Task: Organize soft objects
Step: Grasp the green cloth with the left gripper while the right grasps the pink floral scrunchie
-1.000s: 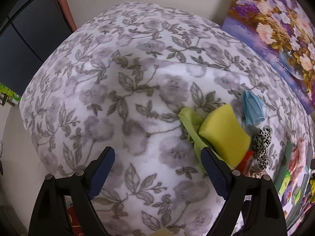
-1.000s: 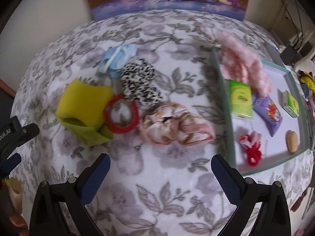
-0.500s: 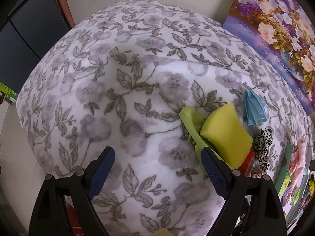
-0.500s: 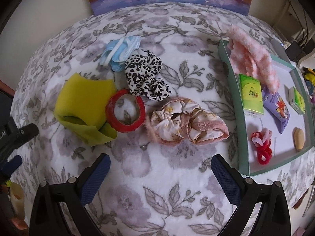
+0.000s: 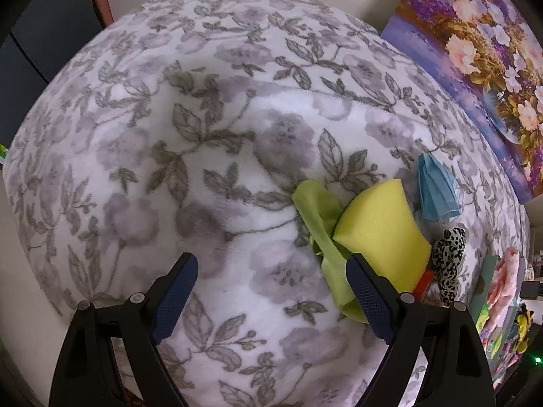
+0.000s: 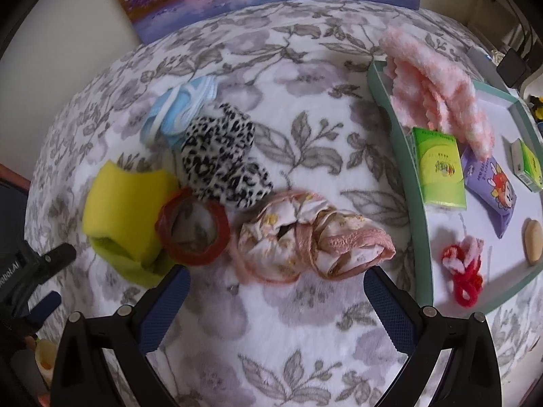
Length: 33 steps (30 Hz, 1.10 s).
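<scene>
Both hand-held grippers, left and right, had sunk closer to the floral worktop, jaws spread, empty. Near its right edge sat the tray; the pink scrunchie lay beside it.

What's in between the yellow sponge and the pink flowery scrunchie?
A red ring. In the right wrist view it leans on the yellow sponge on one side and almost reaches the pink scrunchie on the other.
</scene>
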### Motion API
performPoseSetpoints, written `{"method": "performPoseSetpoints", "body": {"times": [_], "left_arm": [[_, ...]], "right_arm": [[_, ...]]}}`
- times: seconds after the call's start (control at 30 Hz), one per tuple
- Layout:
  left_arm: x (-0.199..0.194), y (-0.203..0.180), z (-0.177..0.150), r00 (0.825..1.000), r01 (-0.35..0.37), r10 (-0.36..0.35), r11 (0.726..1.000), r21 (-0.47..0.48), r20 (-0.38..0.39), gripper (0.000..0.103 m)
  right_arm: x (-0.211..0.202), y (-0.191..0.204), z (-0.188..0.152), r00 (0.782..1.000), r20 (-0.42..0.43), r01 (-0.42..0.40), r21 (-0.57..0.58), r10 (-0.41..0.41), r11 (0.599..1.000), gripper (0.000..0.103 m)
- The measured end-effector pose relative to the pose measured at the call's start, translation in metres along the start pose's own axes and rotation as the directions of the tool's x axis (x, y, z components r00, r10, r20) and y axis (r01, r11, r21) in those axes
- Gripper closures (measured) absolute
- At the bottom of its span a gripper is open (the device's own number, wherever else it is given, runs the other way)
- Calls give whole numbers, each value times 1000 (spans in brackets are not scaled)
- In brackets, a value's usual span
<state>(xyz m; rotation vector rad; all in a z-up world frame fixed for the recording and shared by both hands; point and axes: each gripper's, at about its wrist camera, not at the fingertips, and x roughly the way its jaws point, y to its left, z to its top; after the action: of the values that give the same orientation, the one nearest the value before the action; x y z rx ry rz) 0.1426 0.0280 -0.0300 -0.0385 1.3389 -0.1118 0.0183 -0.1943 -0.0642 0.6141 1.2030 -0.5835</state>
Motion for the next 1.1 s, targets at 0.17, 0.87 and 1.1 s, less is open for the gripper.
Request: {"method": "performPoseSetpoints", "body": {"times": [0.17, 0.87, 1.1], "left_arm": [[10, -7, 4, 999, 38, -38, 999, 3, -38, 14], [40, -20, -2, 987, 49, -44, 998, 28, -153, 14], [54, -30, -19, 972, 80, -66, 995, 55, -225, 16]], "right_arm": [[4, -2, 10, 1000, 19, -8, 1, 7, 1000, 0], [29, -25, 6, 995, -49, 86, -21, -87, 996, 17], [27, -28, -13, 992, -31, 117, -58, -119, 991, 26]]}}
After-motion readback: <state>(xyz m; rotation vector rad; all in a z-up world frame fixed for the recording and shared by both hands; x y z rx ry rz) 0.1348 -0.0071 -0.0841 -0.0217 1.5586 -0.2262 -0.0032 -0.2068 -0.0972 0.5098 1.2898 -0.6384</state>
